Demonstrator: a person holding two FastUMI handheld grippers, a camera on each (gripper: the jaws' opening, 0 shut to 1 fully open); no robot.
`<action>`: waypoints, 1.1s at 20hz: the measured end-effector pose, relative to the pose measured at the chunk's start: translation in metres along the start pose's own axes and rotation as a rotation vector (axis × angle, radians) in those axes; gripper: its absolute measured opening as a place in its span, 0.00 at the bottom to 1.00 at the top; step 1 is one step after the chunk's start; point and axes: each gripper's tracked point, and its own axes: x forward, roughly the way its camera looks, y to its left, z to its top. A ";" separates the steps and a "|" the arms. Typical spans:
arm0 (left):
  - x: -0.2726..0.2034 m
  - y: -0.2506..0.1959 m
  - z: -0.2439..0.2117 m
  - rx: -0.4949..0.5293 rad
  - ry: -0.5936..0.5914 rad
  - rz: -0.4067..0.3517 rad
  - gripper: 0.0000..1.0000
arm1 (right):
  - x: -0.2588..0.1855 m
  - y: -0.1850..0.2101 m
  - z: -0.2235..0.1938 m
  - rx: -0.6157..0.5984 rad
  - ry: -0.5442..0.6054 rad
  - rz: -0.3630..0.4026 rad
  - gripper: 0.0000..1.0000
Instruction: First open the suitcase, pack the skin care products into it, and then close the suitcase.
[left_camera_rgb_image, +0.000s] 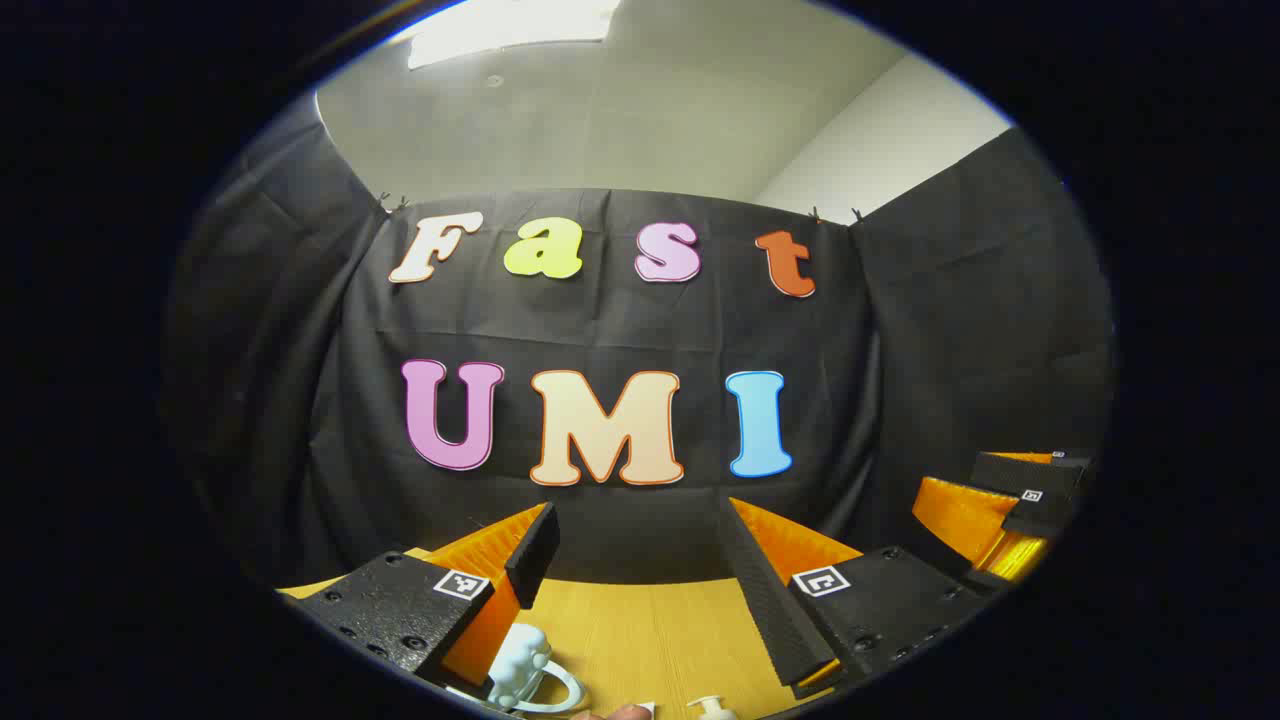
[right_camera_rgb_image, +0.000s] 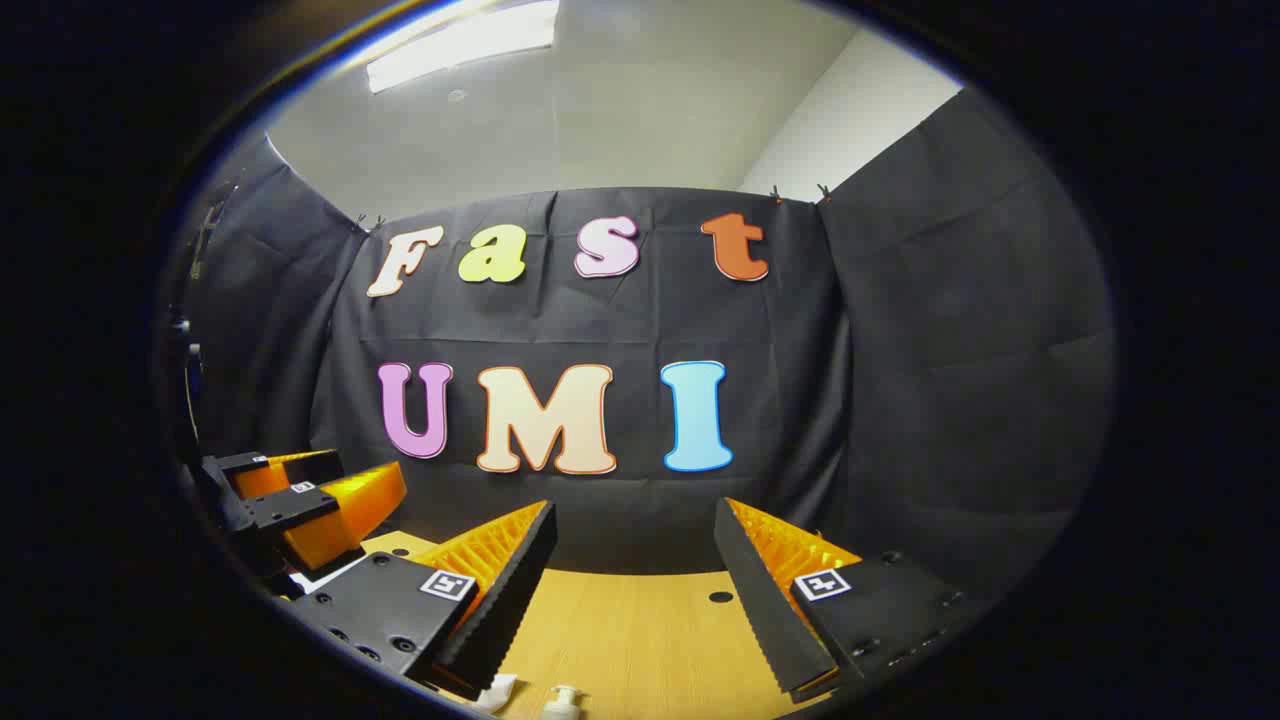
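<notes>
In the left gripper view my left gripper (left_camera_rgb_image: 638, 520) is open above the wooden table (left_camera_rgb_image: 650, 630), with nothing between its fingers. Under its left finger sits a white lumpy item with a curved ring (left_camera_rgb_image: 520, 665). A white pump bottle top (left_camera_rgb_image: 712, 706) peeks up at the bottom edge, beside a person's fingertip (left_camera_rgb_image: 625, 712). My right gripper (left_camera_rgb_image: 1010, 510) hangs at the far right. In the right gripper view my right gripper (right_camera_rgb_image: 635, 515) is open and empty above the table (right_camera_rgb_image: 650, 640). A pump bottle top (right_camera_rgb_image: 565, 697) and a white item (right_camera_rgb_image: 500, 690) lie below it. My left gripper (right_camera_rgb_image: 300, 500) is at the left.
The black cloth wall (left_camera_rgb_image: 620, 330) closes the back and both sides of the booth just past the table's far edge. A small dark hole (right_camera_rgb_image: 720, 597) marks the tabletop near my right gripper's right finger.
</notes>
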 end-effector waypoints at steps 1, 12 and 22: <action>-0.001 -0.001 -0.003 0.001 0.003 0.006 0.94 | 0.002 -0.006 0.001 -0.003 -0.010 -0.005 0.99; 0.008 0.031 -0.011 0.007 0.009 -0.026 0.94 | 0.008 0.028 0.014 0.007 -0.062 -0.041 0.99; -0.014 0.060 -0.111 0.080 0.250 -0.019 0.94 | 0.003 0.077 -0.024 -0.011 0.020 0.063 1.00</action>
